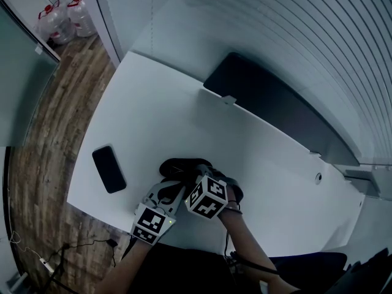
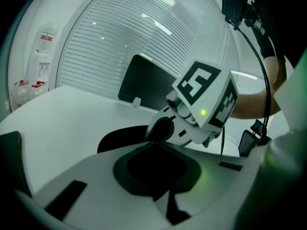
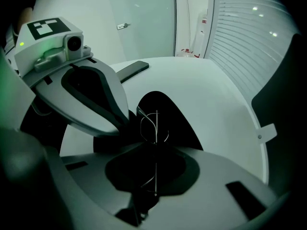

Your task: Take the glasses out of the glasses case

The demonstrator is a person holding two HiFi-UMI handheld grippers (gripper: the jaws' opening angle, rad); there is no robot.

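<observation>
The right gripper (image 3: pixel 153 150) pinches the thin wire glasses (image 3: pixel 149 126) between its jaws. The left gripper (image 2: pixel 156 147) clamps the glasses case (image 2: pixel 120 139) just ahead of it. A crooked pull could bend the frame or drag the case.

Light was dim, cool and even, with a blue-green cast. All views bowed strongly toward dark, vignetted edges. Bright highlights glinted on the blinds (image 2: pixel 158 4); a green lamp (image 2: pixel 203 112) on the right gripper (image 2: pixel 159 132) tinted the blurred foreground.

The left tongs (image 2: pixel 156 146) close on the black glasses case (image 2: pixel 117 139), which lies on the white tabletop (image 2: pixel 62 114). The right tongs (image 2: pixel 164 128) meet the case just beside them.
</observation>
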